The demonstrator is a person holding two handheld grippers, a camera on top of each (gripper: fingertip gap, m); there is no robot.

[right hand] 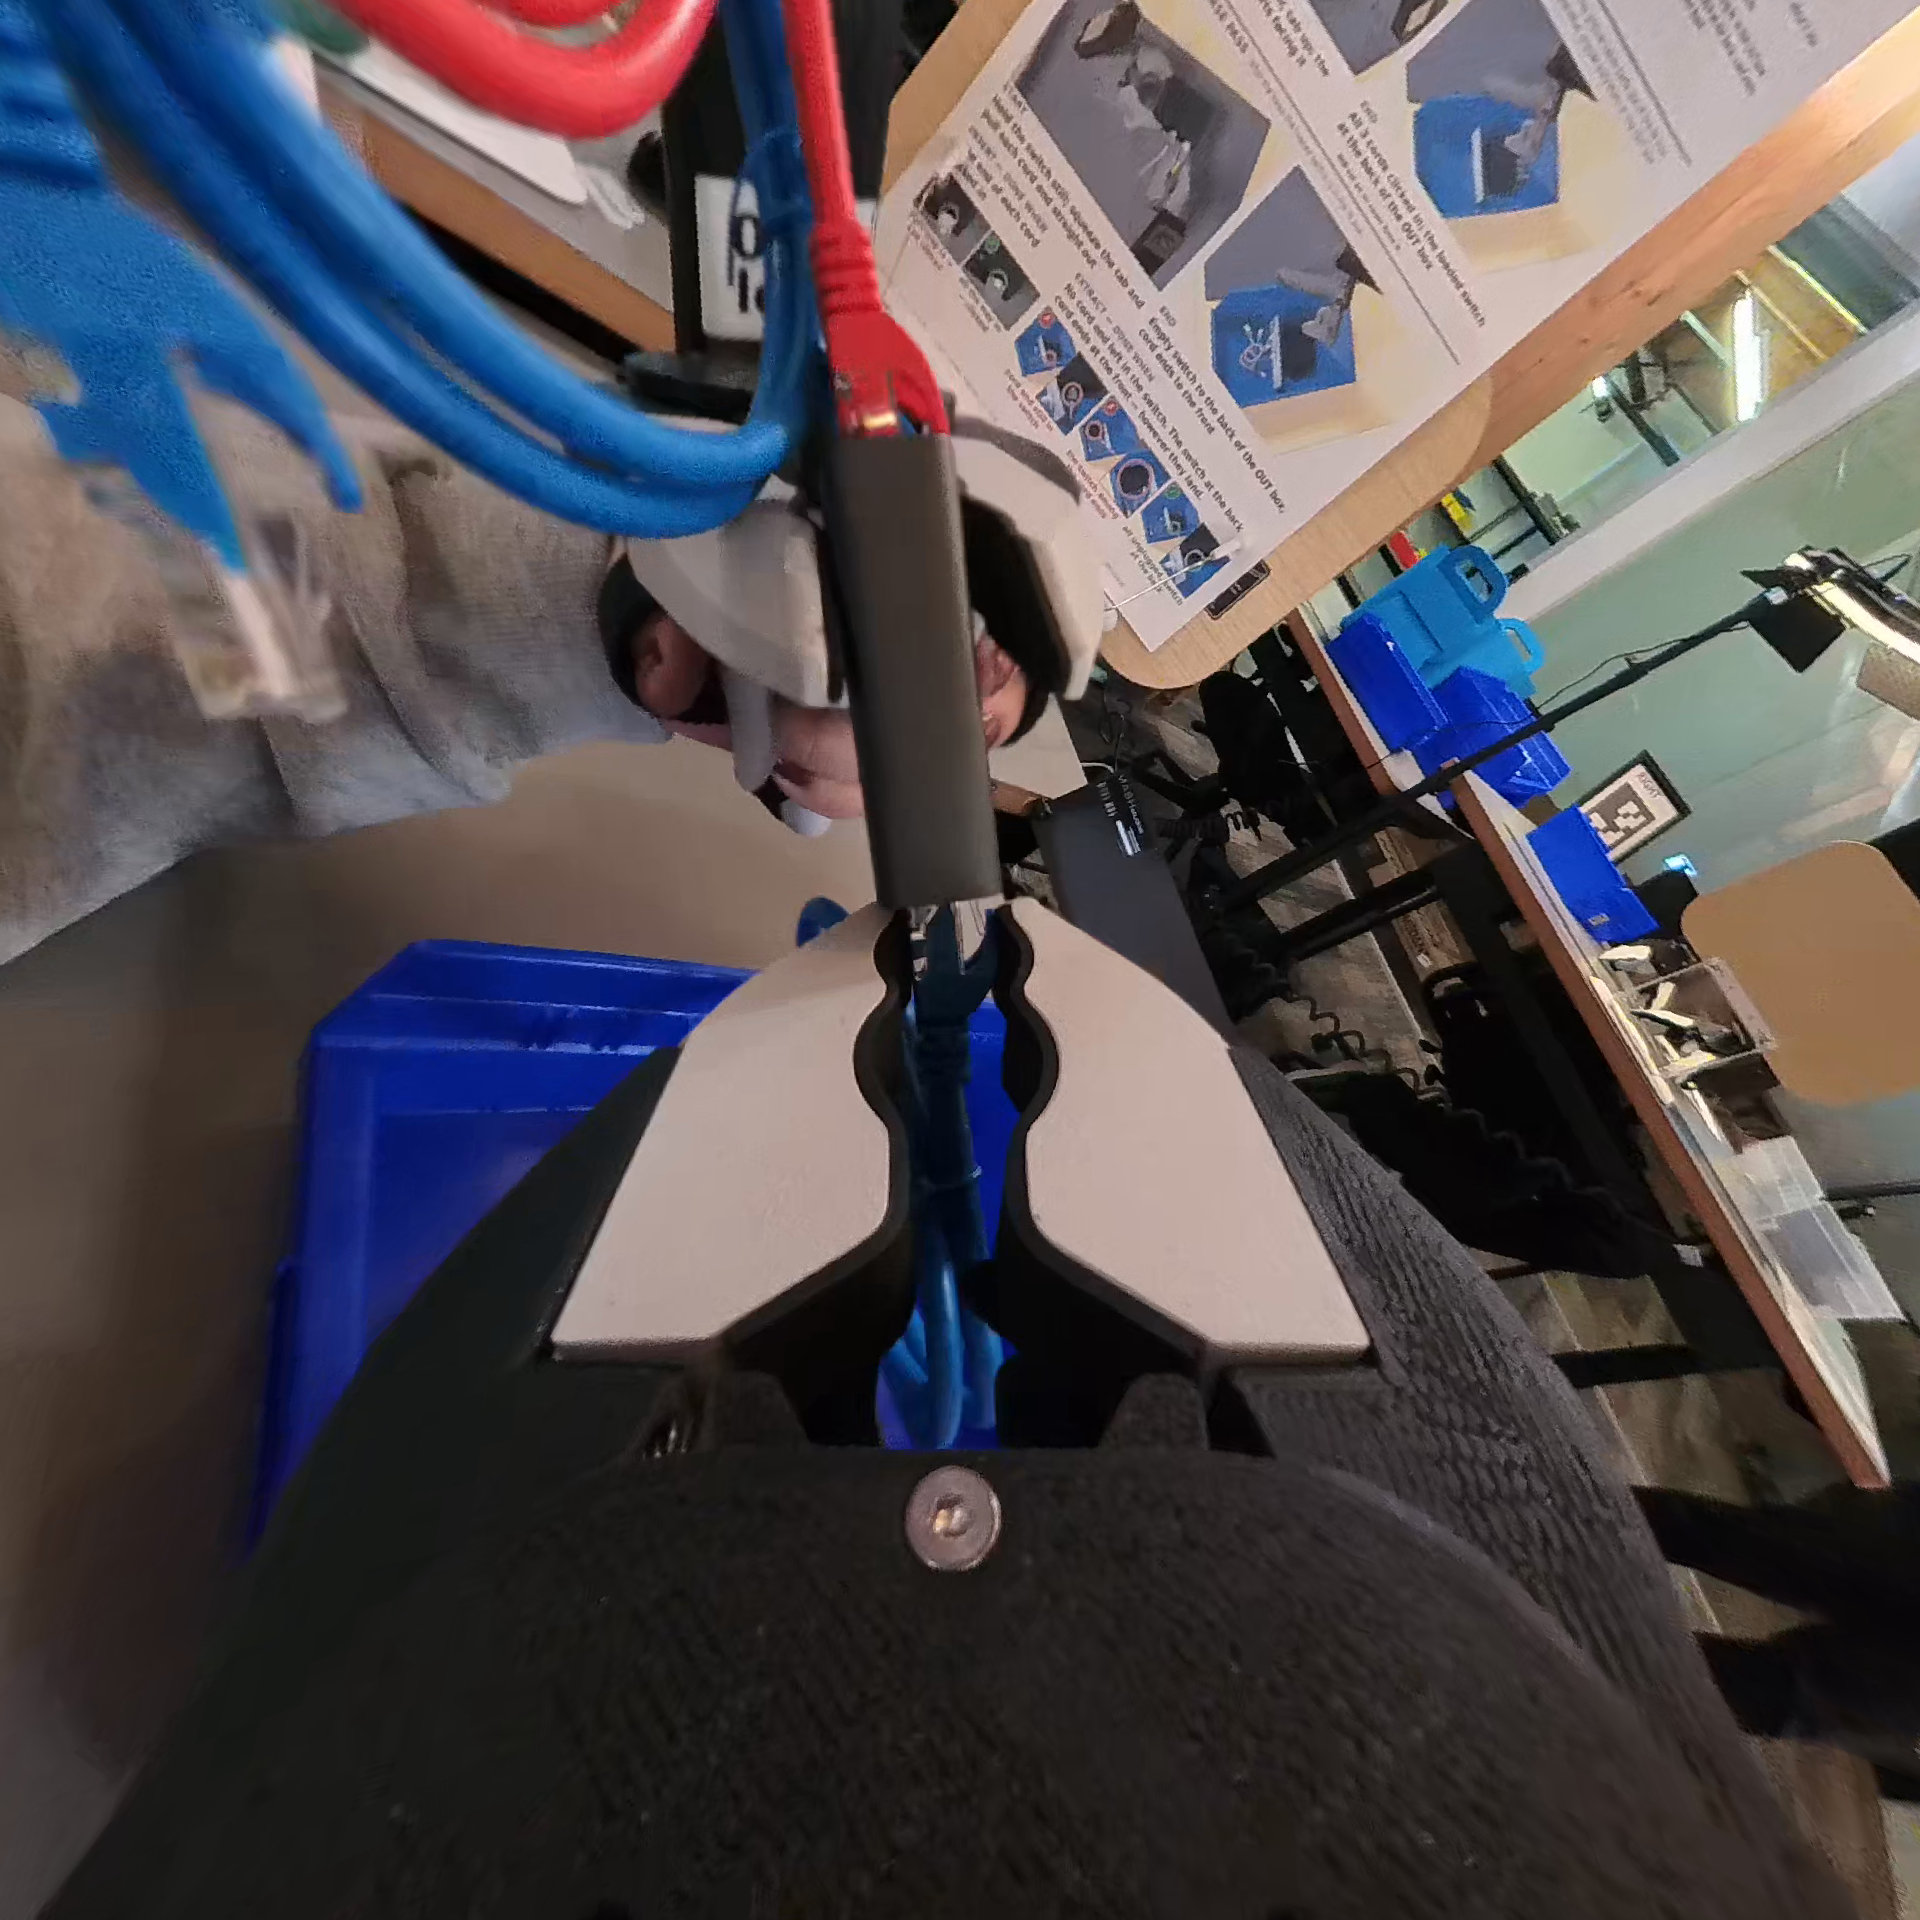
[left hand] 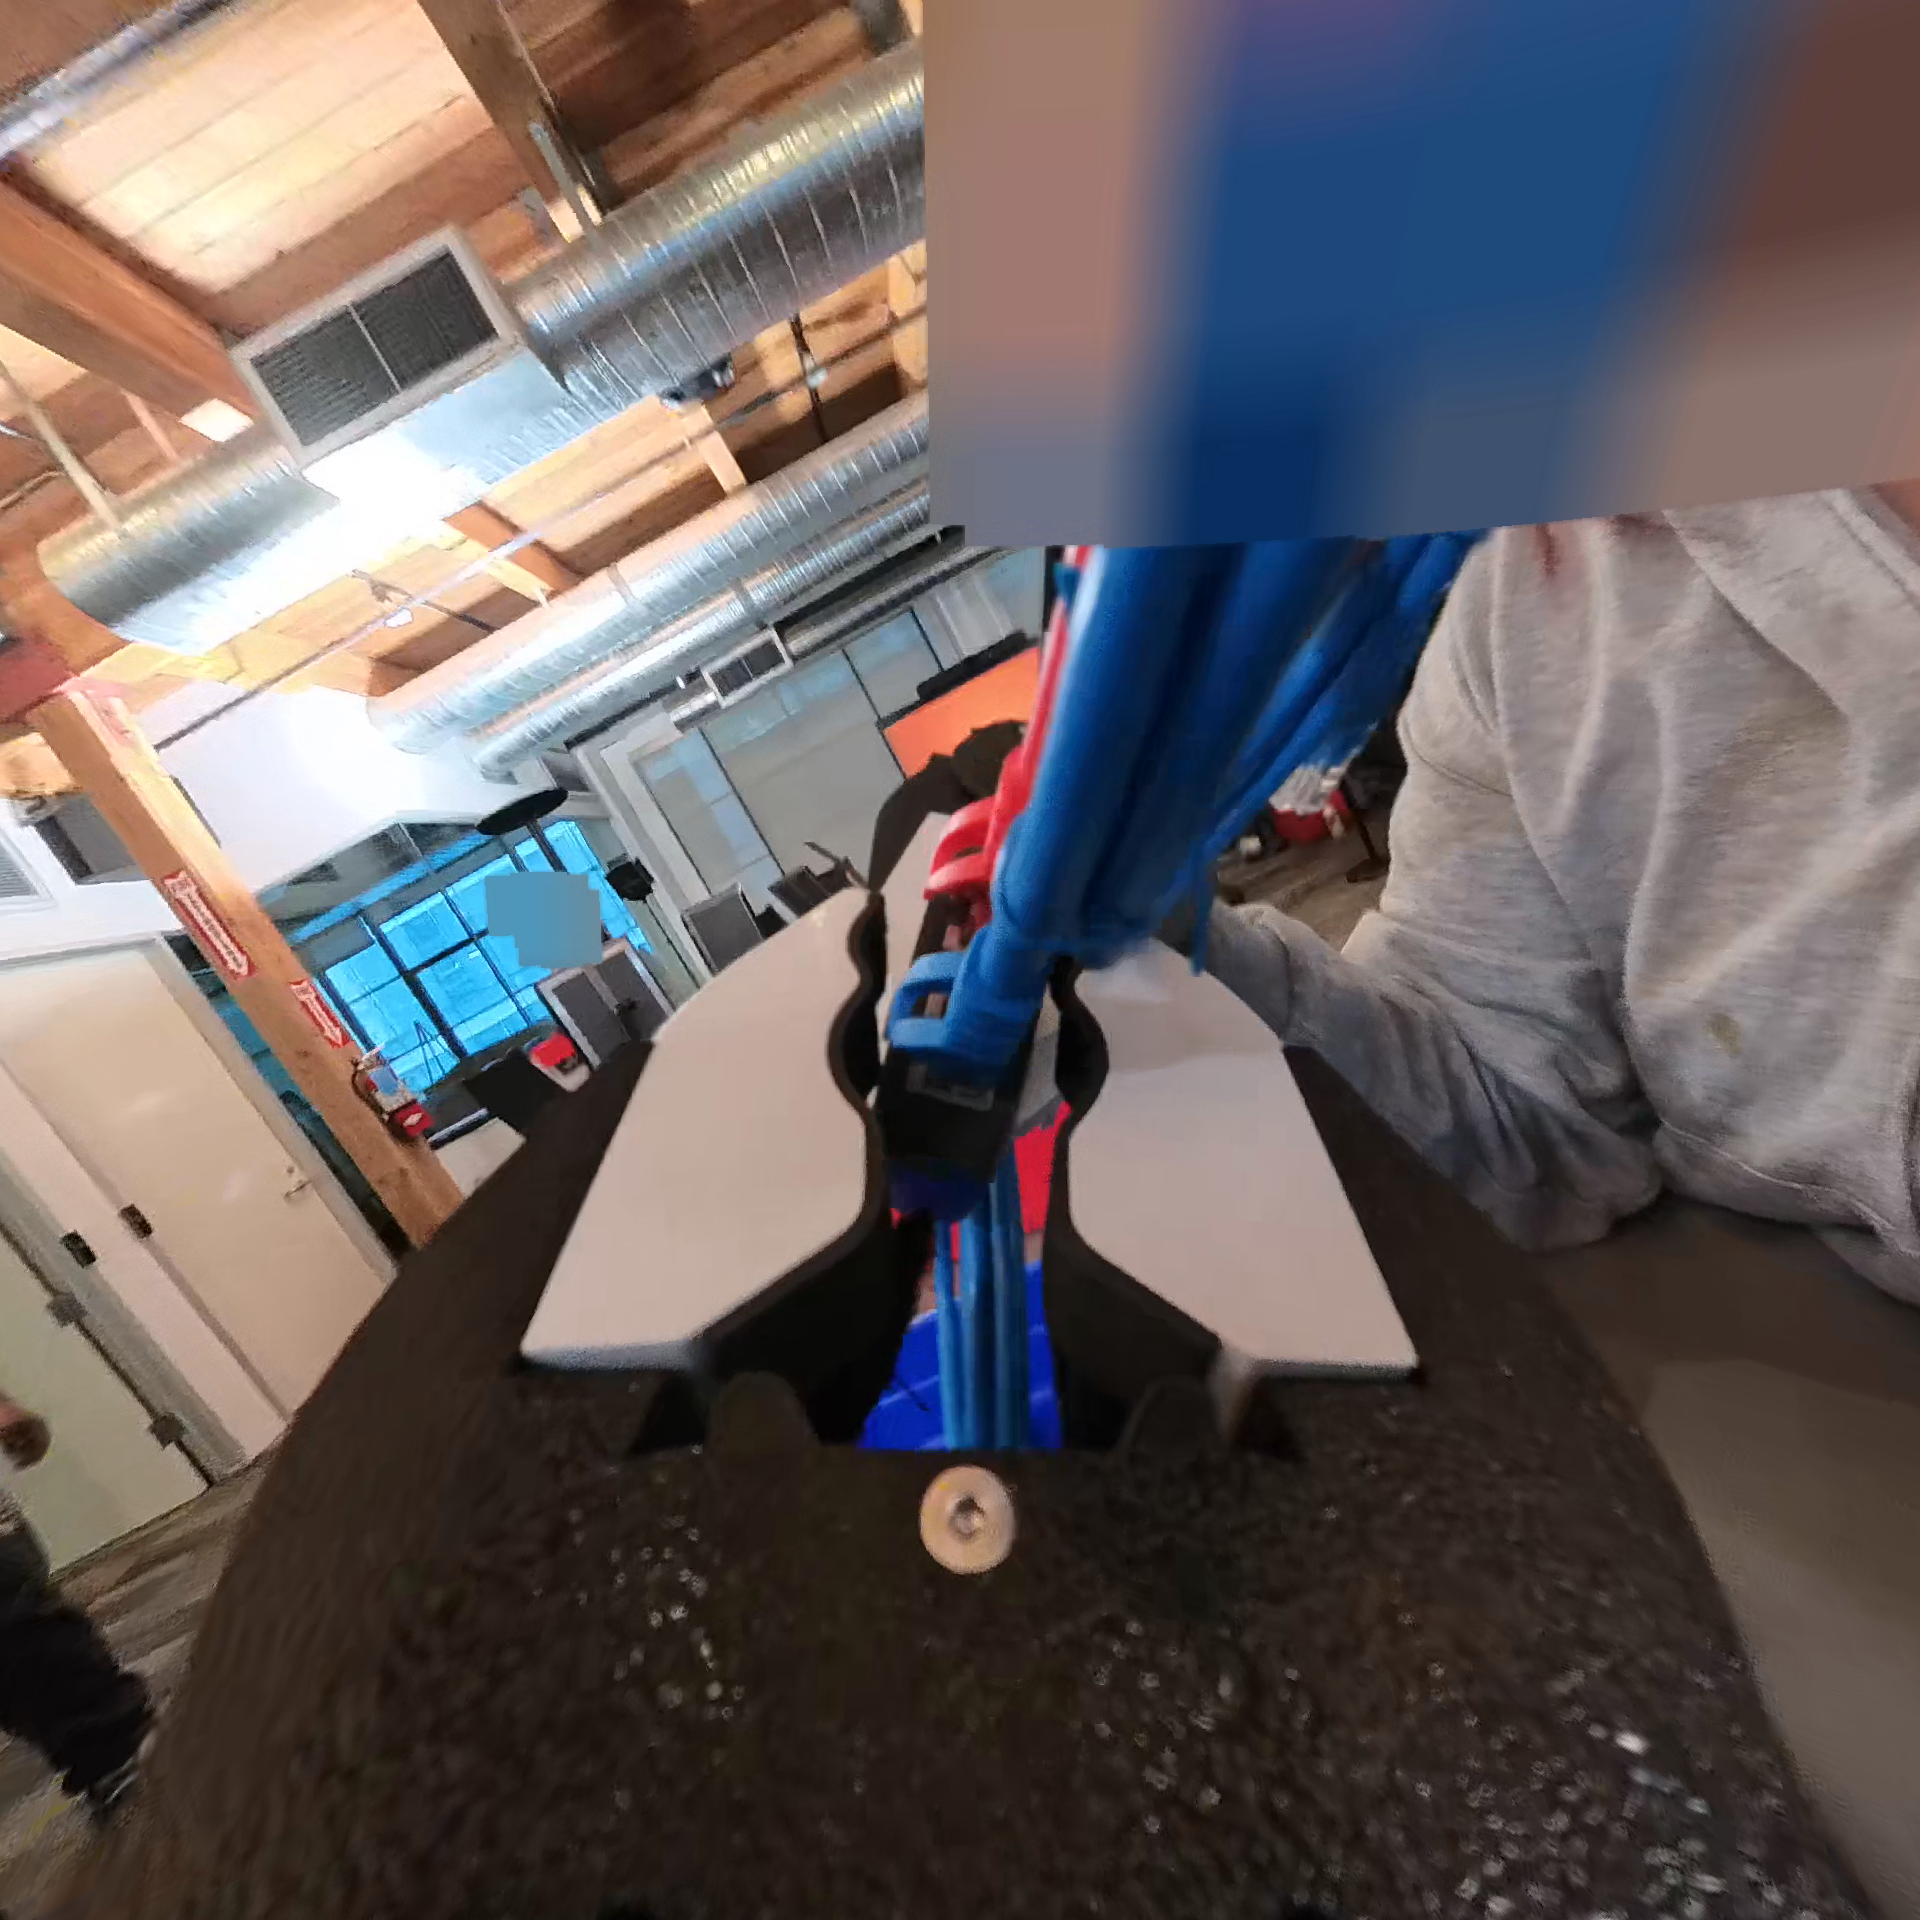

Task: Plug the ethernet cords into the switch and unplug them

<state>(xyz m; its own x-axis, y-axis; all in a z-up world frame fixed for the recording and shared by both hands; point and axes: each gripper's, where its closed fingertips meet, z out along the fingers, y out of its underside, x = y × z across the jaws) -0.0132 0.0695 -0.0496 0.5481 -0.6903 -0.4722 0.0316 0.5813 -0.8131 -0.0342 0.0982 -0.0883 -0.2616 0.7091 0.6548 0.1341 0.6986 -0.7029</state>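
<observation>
In the left wrist view the left tongs tilt upward toward the ceiling ducts, clamped on a small black switch box seen end-on between the two grey pads; blue cables rise from the box up and to the right, with a red cable just beside them, and a person's grey sleeve fills the right side. In the right wrist view the right tongs point up along the same black switch box, whose long axis runs near vertical, its lower end touching the tips; the tongs are closed on a blue cable plugged into that end; the left tongs grip the box across its middle; a red plug sits in the upper end; a blue bin lies below on the table.
</observation>
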